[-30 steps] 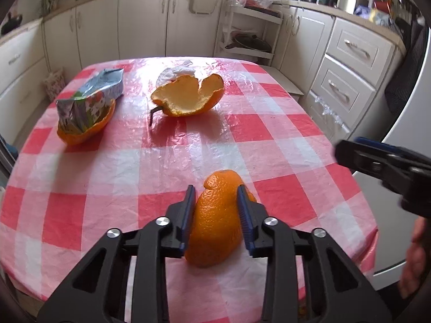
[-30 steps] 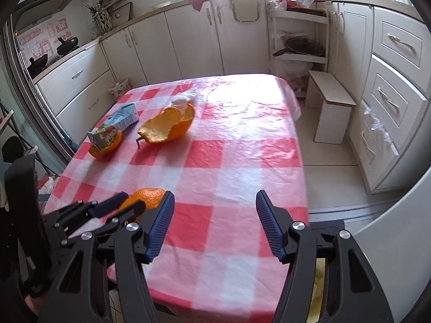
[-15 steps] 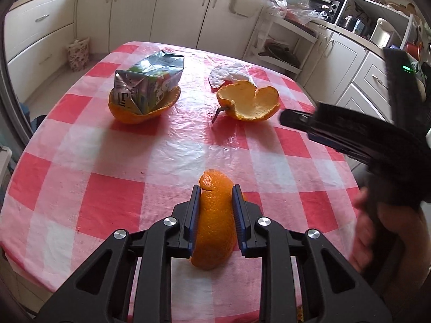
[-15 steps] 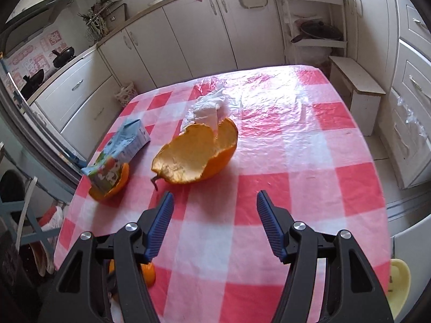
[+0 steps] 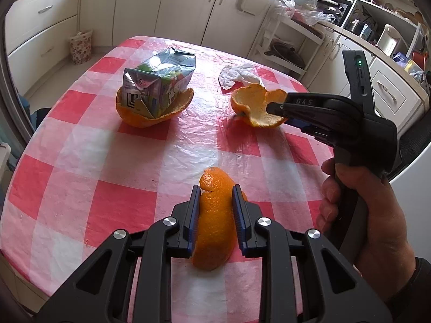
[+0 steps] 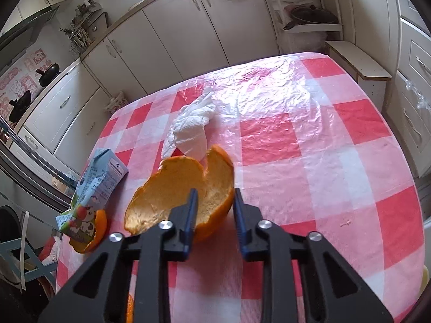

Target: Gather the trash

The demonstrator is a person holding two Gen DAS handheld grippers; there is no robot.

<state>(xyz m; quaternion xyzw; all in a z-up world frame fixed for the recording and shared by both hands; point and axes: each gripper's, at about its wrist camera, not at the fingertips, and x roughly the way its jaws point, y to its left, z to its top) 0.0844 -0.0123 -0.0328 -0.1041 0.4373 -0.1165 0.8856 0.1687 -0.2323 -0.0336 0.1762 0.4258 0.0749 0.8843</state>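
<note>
My left gripper (image 5: 215, 210) is shut on a curled orange peel (image 5: 214, 226), held just above the red-checked tablecloth (image 5: 107, 188). My right gripper (image 6: 214, 210) straddles the near rim of a large open orange peel (image 6: 175, 191); its jaws are narrowed around the rim, and contact is unclear. That peel also shows in the left wrist view (image 5: 256, 107), with the right gripper (image 5: 280, 106) at its edge. A crushed drink carton (image 5: 159, 80) lies in another peel half (image 5: 153, 110). A crumpled white tissue (image 6: 192, 126) lies just behind the large peel.
The table's right edge drops off near white kitchen cabinets (image 6: 414, 86). A low wooden step stool (image 6: 358, 64) stands beyond the far right corner. A chair (image 6: 16, 245) and bags sit off the table's left side.
My right gripper moved forward to the large peel and its jaws narrowed around the rim. My left gripper closed tighter on the curled peel and shifted left.
</note>
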